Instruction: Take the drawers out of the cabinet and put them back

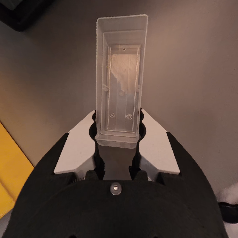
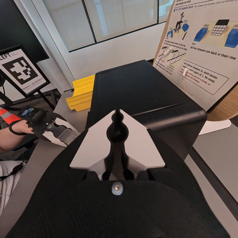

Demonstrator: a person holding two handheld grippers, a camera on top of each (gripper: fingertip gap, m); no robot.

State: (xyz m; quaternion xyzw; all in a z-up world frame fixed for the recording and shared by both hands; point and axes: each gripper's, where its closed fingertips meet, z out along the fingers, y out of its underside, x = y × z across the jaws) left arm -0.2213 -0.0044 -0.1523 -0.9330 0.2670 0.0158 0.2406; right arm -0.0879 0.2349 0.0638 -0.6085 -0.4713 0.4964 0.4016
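Note:
My left gripper (image 1: 117,115) is shut on a clear plastic drawer (image 1: 121,72), gripping its two long sides near the near end; the drawer points away over the grey table (image 1: 51,64). The same gripper (image 2: 64,134) and drawer (image 2: 68,136) show at the left of the right wrist view, left of the black cabinet (image 2: 141,90). My right gripper (image 2: 117,111) is shut and empty, its tips at the near top edge of the cabinet. The cabinet's drawer front is hidden.
A yellow bin (image 2: 81,92) stands on the grey table (image 2: 61,110) behind and left of the cabinet; its edge shows in the left wrist view (image 1: 11,161). An instruction board (image 2: 200,49) leans at the right. A framed marker sign (image 2: 21,69) stands at the left. A person's hand (image 2: 18,128) holds the left gripper. The tips of one gripper are about 35 cm away from the tips of the other.

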